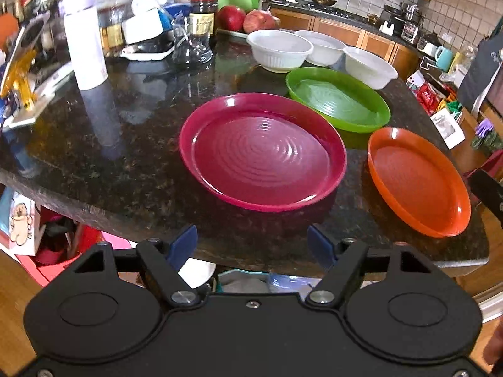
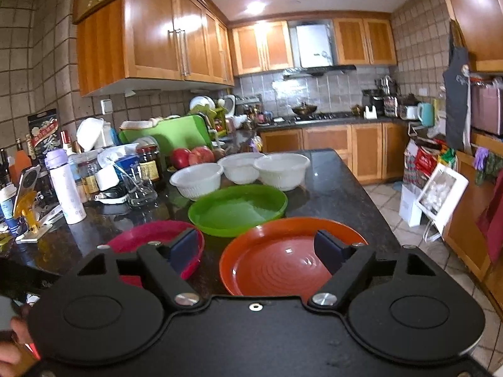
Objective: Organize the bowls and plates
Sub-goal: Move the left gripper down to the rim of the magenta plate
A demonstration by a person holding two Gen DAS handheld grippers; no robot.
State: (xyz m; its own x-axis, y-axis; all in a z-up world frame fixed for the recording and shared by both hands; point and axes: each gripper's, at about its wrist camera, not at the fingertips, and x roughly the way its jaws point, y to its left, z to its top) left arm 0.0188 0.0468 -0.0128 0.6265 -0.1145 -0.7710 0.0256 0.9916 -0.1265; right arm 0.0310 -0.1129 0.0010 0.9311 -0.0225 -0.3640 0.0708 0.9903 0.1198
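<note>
Three plastic plates lie side by side on the dark granite counter (image 1: 141,132): a magenta plate (image 1: 262,150) near the front edge, a green plate (image 1: 338,99) behind it, an orange plate (image 1: 418,182) at the right. Three white bowls (image 1: 279,50) stand in a row behind the green plate. My left gripper (image 1: 253,245) is open, just short of the counter's edge before the magenta plate, holding nothing. My right gripper (image 2: 257,249) is open over the near part of the orange plate (image 2: 283,260), with the magenta plate (image 2: 151,238) at its left finger; nothing is gripped.
Clutter fills the counter's left side: a white bottle (image 1: 85,47), a dark jar (image 1: 202,12), a phone on a yellow stand (image 1: 22,59), red fruit (image 1: 231,17). A green cutting board (image 2: 169,135) stands behind. Bags and boxes (image 2: 430,188) sit on the floor at the right.
</note>
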